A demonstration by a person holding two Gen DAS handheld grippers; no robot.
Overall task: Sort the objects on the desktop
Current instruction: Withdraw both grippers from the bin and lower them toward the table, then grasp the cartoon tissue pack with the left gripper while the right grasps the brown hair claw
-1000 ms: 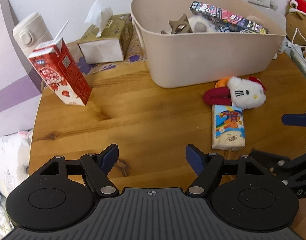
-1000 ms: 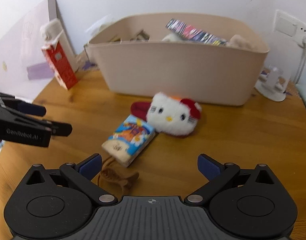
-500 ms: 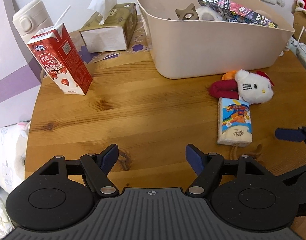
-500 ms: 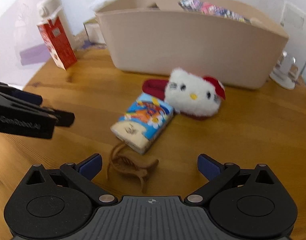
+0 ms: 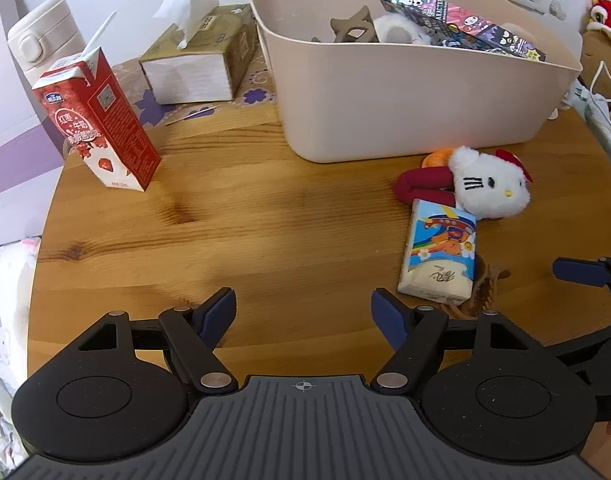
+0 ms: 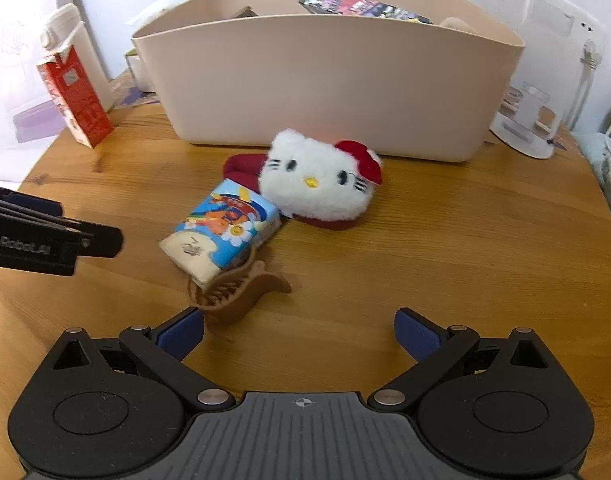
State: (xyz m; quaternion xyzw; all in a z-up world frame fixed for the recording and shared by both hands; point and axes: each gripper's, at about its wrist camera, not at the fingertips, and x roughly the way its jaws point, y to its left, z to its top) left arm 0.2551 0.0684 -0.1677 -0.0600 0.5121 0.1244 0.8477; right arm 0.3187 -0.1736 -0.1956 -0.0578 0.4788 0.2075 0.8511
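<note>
A white Hello Kitty plush (image 6: 319, 178) (image 5: 487, 184) lies on the round wooden table (image 6: 445, 248) in front of a beige storage bin (image 6: 325, 80) (image 5: 405, 100). A colourful tissue pack (image 6: 225, 230) (image 5: 439, 256) lies beside the plush. A brown hair claw clip (image 6: 233, 288) rests against the pack's near end. My right gripper (image 6: 299, 330) is open and empty, with its left fingertip close to the clip. My left gripper (image 5: 303, 314) is open and empty over bare table, left of the pack.
A red milk carton (image 5: 95, 124) stands at the left, with a white flask (image 5: 41, 48) and a tissue box (image 5: 201, 64) behind it. The bin holds a printed box (image 5: 461, 20) and small items. A white stand (image 6: 525, 120) sits at the right.
My right gripper has moved forward and down toward the hair clip and tissue pack. My left gripper has drawn back a little, and both stay open.
</note>
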